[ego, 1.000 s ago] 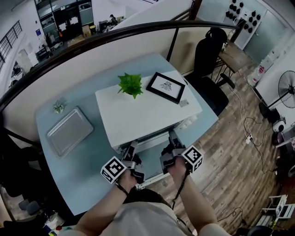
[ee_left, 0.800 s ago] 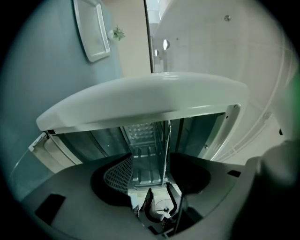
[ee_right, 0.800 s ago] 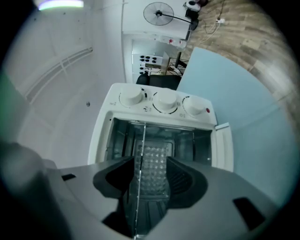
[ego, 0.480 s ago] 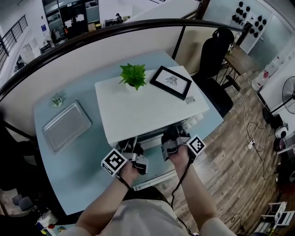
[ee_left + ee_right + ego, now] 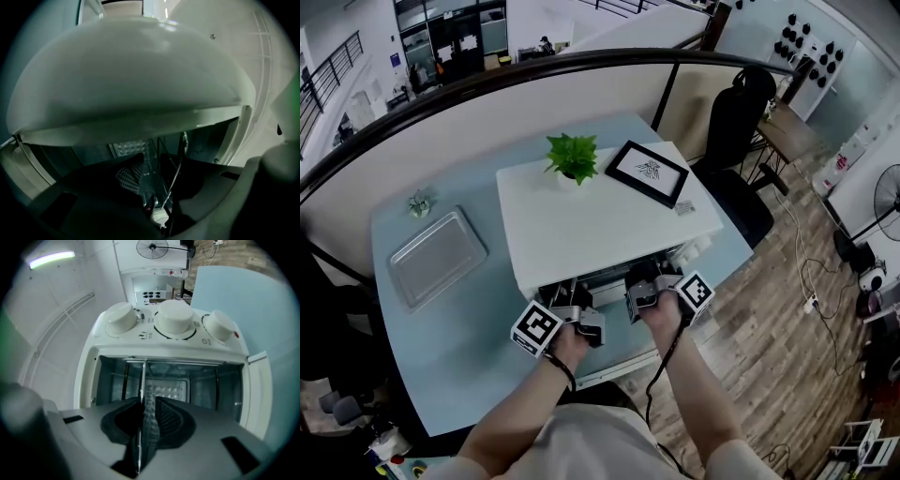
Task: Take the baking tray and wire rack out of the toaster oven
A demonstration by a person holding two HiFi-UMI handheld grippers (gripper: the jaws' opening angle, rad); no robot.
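Reaching in at the open front of the white toaster oven (image 5: 600,225), both grippers are at the mouth of the cavity, side by side. The left gripper (image 5: 578,317) is at the left of the opening and the right gripper (image 5: 639,289) at the right.

In the right gripper view the jaws have just been closing and now sit together on the wire rack (image 5: 149,401). The rack shows edge-on there (that camera is rolled onto its side), a thin metal line pinched between the two dark pads. From the pads it runs back into the oven, below the three white knobs (image 5: 174,318).

In the left gripper view the jaws have also just been closing. The rack's wires stand between the ribbed pad (image 5: 126,178) and its partner, and the pads have closed in against them. So the rack is gripped at its near edge by both grippers, with most of it inside the oven.

The baking tray (image 5: 439,256) is out already, lying flat on the pale blue table (image 5: 487,356), far left and well apart from the oven. On the oven's top stand a green plant (image 5: 573,156) and, just right of it, a black picture frame (image 5: 646,172).
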